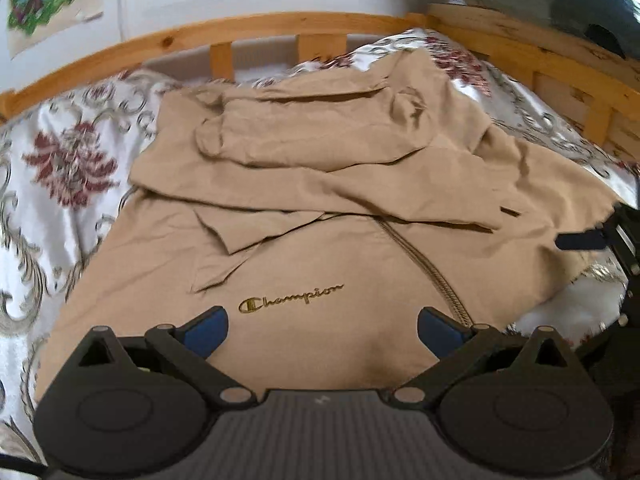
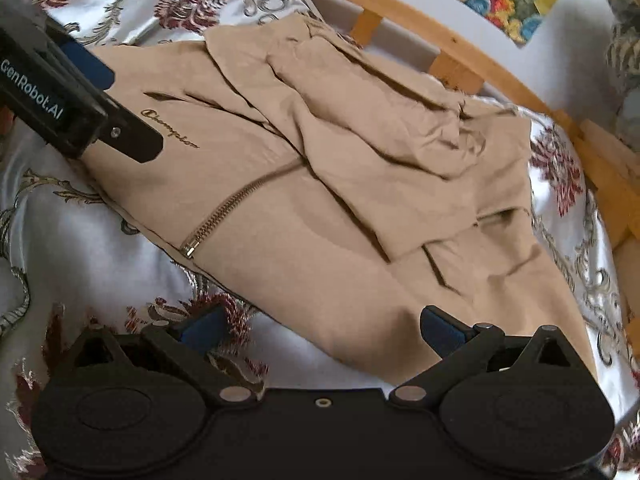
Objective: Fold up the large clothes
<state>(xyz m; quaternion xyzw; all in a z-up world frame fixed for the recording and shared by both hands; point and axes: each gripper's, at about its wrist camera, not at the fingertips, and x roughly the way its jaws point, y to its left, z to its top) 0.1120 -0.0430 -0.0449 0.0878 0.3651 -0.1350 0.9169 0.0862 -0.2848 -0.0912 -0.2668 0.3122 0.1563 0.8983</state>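
Observation:
A tan zip-up sweatshirt (image 1: 304,208) with gold "Champion" lettering lies on the bed, both sleeves folded across its chest. In the right wrist view the same sweatshirt (image 2: 320,200) shows its metal zipper (image 2: 224,216) running diagonally. My left gripper (image 1: 322,330) hovers open over the lettered lower part, nothing between its blue pads. My right gripper (image 2: 322,330) is open too, above the garment's near edge where the cloth meets the bedspread. The left gripper's body (image 2: 60,96) appears at the upper left of the right wrist view, and a right gripper finger (image 1: 588,238) shows at the left view's right edge.
The garment rests on a white satin bedspread (image 1: 68,168) with dark red floral patterns. A wooden slatted bed rail (image 1: 224,36) curves along the far side and right. Colourful pictures (image 1: 52,4) hang on the white wall behind.

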